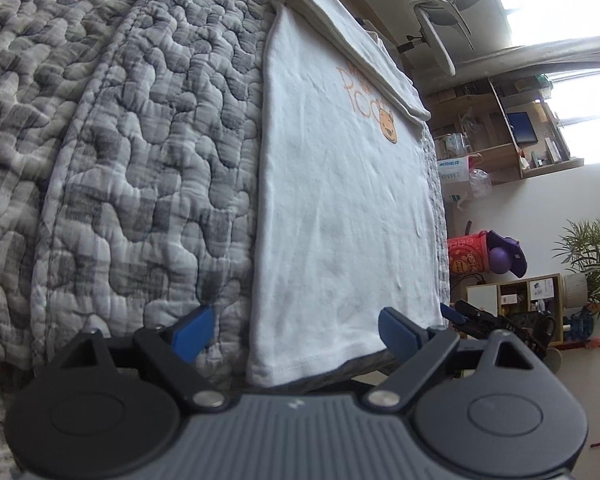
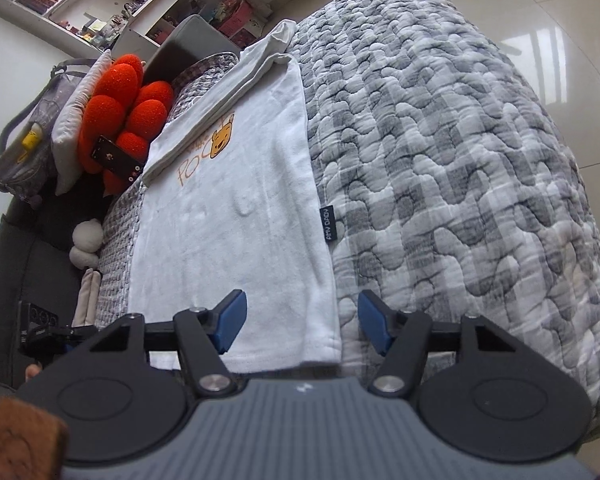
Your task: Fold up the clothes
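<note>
On the quilted bed (image 2: 440, 152), white T-shirt (image 2: 236, 232) flat, long axis running straight ahead, hem nearest; left hand-held gripper (image 1: 296, 332) and right hand-held gripper (image 2: 302, 326) both wide, empty, at opposite hem corners.

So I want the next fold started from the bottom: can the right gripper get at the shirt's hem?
Probably yes: the right gripper is open at the hem with nothing between.

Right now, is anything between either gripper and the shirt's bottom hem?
Nothing visible. The white shirt lies flat on the quilt, its hem just ahead of the open left gripper and open right gripper.
</note>
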